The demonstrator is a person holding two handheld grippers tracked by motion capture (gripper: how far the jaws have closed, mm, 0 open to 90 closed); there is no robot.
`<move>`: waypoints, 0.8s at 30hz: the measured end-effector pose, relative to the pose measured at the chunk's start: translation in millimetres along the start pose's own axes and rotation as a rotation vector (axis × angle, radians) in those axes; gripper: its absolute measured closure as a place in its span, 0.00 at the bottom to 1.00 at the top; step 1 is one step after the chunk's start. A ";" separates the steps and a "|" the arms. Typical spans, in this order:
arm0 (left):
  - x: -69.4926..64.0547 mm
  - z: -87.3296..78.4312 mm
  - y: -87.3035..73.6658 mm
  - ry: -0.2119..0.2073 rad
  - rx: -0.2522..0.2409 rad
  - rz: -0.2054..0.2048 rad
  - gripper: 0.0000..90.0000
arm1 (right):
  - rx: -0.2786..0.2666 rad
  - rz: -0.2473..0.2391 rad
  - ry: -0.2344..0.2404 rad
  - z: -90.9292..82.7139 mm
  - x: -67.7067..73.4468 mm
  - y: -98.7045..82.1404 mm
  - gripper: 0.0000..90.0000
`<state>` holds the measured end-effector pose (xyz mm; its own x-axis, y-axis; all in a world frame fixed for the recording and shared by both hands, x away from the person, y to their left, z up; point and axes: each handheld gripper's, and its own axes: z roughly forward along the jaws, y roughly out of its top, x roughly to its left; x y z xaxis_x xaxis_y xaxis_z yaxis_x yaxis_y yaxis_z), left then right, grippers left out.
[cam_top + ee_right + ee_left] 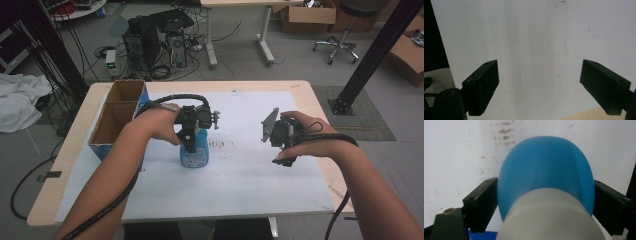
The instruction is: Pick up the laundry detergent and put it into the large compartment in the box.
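Observation:
A blue bottle (194, 152) with a pale neck stands upright on the white sheet (240, 185) near the table's middle. My left gripper (191, 131) comes down over its top, shut on the bottle. In the left gripper view the blue bottle (545, 170) bulges between both black jaws, which press its sides. My right gripper (285, 157) hovers over the sheet to the right, pointing down. In the right gripper view its black fingers (482, 83) stand wide apart over bare white sheet, so my right gripper (540, 87) is open and holds nothing.
An open cardboard box (116, 117) with two compartments stands at the table's left edge, close to my left forearm. Faint brown stains (220, 145) mark the sheet. Beyond the table are computer towers (155, 42), cables, another desk and a black post (370, 55).

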<state>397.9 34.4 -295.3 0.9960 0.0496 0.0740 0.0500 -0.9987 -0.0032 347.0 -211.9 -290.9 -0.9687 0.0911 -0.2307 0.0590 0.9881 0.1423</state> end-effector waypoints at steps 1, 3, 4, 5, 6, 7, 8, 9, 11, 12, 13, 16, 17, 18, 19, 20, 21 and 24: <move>0.0 0.1 0.0 -0.003 0.003 -0.003 0.18 | 0.001 -0.001 -0.001 0.3 -0.2 -0.2 0.17; -0.3 0.3 0.1 -0.002 0.001 0.001 0.18 | 0.003 -0.002 0.001 0.4 -0.3 -0.3 0.17; -0.7 0.4 0.0 -0.005 0.000 0.002 0.19 | 0.006 -0.001 -0.003 0.8 -0.2 -0.6 0.17; -1.0 0.2 0.1 -0.001 -0.002 0.005 0.22 | 0.008 -0.001 -0.001 0.0 -0.6 -1.0 0.17; -1.5 0.4 0.0 0.006 -0.007 0.002 0.23 | 0.009 -0.001 -0.002 -0.2 -0.6 -1.1 0.17; -1.6 0.4 -0.1 0.006 -0.008 0.001 0.23 | 0.009 -0.001 -0.002 -0.2 -0.6 -1.1 0.17; -1.6 0.3 -0.1 0.005 -0.005 0.001 0.23 | 0.009 0.000 -0.004 -0.2 -0.5 -1.0 0.17; -1.6 0.7 -0.3 0.007 -0.006 0.000 0.23 | 0.009 0.001 -0.003 -0.2 -0.4 -0.8 0.17; -1.5 1.1 -0.4 0.007 -0.003 -0.001 0.24 | 0.008 -0.002 -0.002 0.2 0.0 -0.1 0.17; -1.5 1.3 -0.4 0.009 -0.004 0.002 0.25 | 0.009 -0.002 -0.001 0.6 0.6 0.9 0.17; -1.7 1.3 -0.5 0.008 -0.003 0.002 0.25 | 0.009 -0.002 -0.001 0.6 0.6 0.9 0.17; -2.2 0.3 -0.2 0.003 0.002 0.005 0.27 | 0.008 -0.004 0.001 1.6 1.1 1.8 0.17; -2.6 0.3 -0.3 0.003 -0.001 0.005 0.28 | 0.012 0.002 0.002 1.6 1.6 1.8 0.17; -2.7 0.1 -0.3 0.003 -0.003 0.005 0.29 | 0.012 0.003 0.003 1.9 1.6 1.8 0.17; -2.8 0.0 -0.3 0.004 -0.002 0.005 0.28 | 0.013 0.001 0.002 2.2 1.4 1.7 0.17; -2.8 -0.2 -0.3 0.005 -0.004 0.003 0.29 | 0.009 -0.003 0.002 2.5 1.0 1.7 0.17; -2.8 -0.3 -0.3 0.003 -0.005 0.003 0.29 | 0.008 -0.004 0.004 2.6 0.8 1.7 0.17; -2.5 -0.4 -0.1 0.003 -0.003 0.004 0.29 | 0.013 0.001 0.004 2.6 1.2 1.9 0.17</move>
<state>395.3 34.3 -295.1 0.9960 0.0453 0.0770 0.0455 -0.9990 -0.0001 346.5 -209.6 -293.4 -0.9696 0.0917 -0.2267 0.0631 0.9894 0.1304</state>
